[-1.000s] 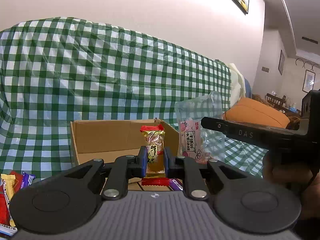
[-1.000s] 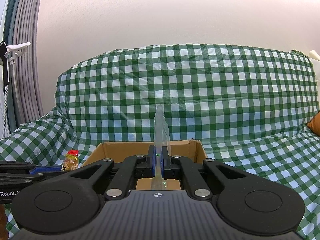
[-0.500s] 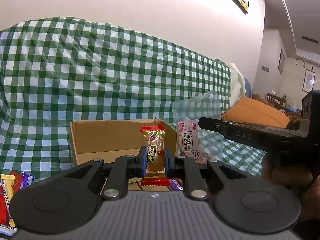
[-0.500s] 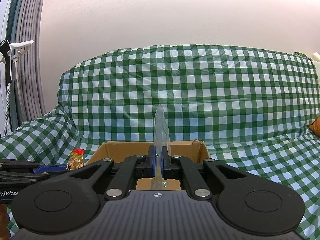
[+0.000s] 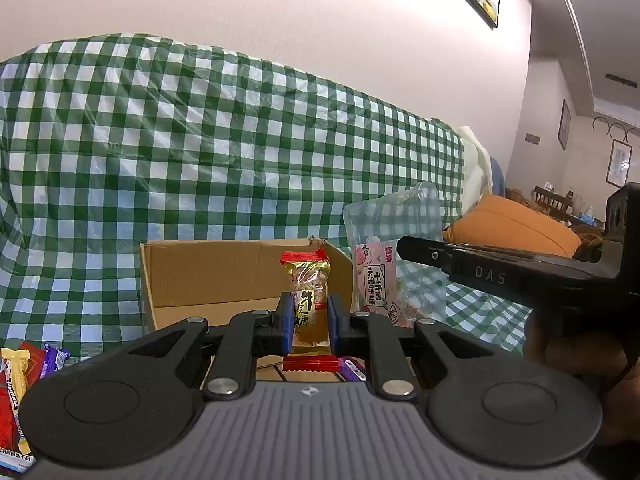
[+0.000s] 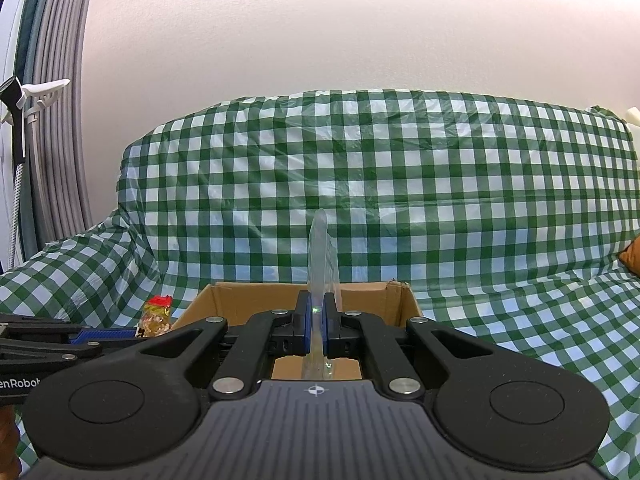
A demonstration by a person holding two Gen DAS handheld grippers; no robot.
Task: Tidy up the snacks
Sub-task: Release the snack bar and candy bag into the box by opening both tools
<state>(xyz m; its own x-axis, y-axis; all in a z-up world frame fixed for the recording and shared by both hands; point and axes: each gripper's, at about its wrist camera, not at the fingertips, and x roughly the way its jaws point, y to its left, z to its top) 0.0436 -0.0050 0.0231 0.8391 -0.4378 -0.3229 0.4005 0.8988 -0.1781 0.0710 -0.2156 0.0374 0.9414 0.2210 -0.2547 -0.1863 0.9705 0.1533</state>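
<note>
My left gripper (image 5: 308,322) is shut on a golden candy packet with red ends (image 5: 308,280), held upright in front of an open cardboard box (image 5: 208,276). My right gripper (image 6: 317,322) is shut on a clear plastic snack bag seen edge-on (image 6: 322,248), held above the same box (image 6: 248,300). In the left wrist view that bag (image 5: 384,248) shows a pink label and hangs just right of the box. The candy packet (image 6: 157,316) also shows at the left of the right wrist view.
Several loose snack packets (image 5: 16,376) lie at the left on the green checked cloth (image 5: 200,140) covering a sofa. An orange cushion (image 5: 512,228) lies at the right. Red and purple wrappers (image 5: 320,364) lie in the box below my left fingers.
The right gripper with its clear bag has shifted slightly left and a little forward over the box. The left gripper and its candy packet have stayed almost still.
</note>
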